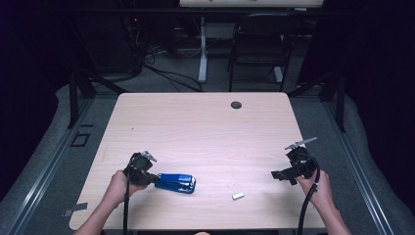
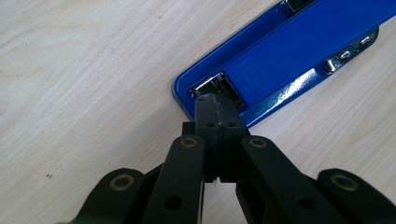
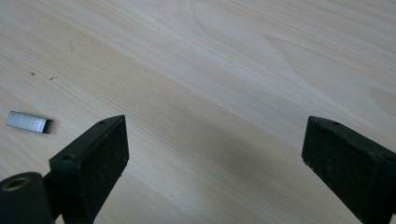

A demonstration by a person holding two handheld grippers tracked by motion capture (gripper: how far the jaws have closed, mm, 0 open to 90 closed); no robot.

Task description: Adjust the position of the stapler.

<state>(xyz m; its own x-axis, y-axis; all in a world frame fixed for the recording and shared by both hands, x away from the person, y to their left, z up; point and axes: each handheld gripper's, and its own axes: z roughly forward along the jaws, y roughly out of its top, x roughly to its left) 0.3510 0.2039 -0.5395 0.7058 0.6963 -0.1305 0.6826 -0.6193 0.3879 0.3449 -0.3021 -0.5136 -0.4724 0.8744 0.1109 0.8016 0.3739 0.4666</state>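
A blue stapler (image 1: pixel 176 182) lies flat near the table's front left. In the left gripper view the stapler (image 2: pixel 299 60) runs off to the upper right, its metal end close to the jaws. My left gripper (image 1: pixel 152 179) is shut, its jaws pressed together with nothing between them. The tips of the left gripper (image 2: pixel 217 105) rest against the stapler's near end. My right gripper (image 1: pixel 281 175) hovers open at the front right. In its own view the right gripper (image 3: pixel 215 140) has bare wood between its jaws. A small strip of staples (image 1: pixel 238 196) lies between the two grippers, seen as the silver strip (image 3: pixel 28 122).
The light wooden table (image 1: pixel 205 132) has a round cable hole (image 1: pixel 236 105) near its far edge. Beyond it stand a dark chair (image 1: pixel 259 44) and a desk leg (image 1: pixel 202 49) with cables on the floor.
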